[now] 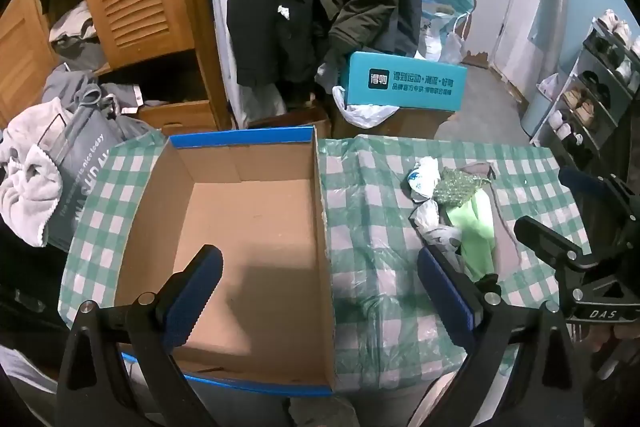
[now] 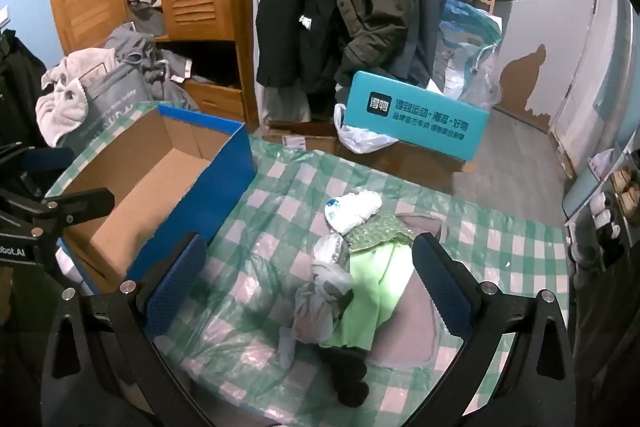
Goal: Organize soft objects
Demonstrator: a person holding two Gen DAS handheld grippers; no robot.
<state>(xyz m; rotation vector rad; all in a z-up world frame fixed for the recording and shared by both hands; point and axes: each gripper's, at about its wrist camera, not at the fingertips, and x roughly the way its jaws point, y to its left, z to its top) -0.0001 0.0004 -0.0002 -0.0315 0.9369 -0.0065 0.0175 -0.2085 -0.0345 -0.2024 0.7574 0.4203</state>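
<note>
Soft-items pile point(image 2: 352, 267) on checked cloth point(image 2: 500, 239), cardboard box point(image 1: 248, 227) at 9 o'clock; bottom dark piece possibly a sock. Left gripper point(image 1: 320, 295), right gripper point(image 2: 308, 287) jaws apart, holding nothing.

The tablecloth point(image 2: 500, 227) has green and white squares. The box point(image 1: 248, 247) is brown inside and bright blue outside. In the pile of soft things, one cloth point(image 2: 372, 291) is light green, one point(image 2: 380, 233) is darker green with little dots, one point(image 2: 352, 213) is white with a bit of blue, and the sock-like thing point(image 2: 348, 371) looks black, maybe. The gripper pads point(image 1: 192, 295) are dark blue. The far box point(image 2: 416, 117) is teal with white writing
</note>
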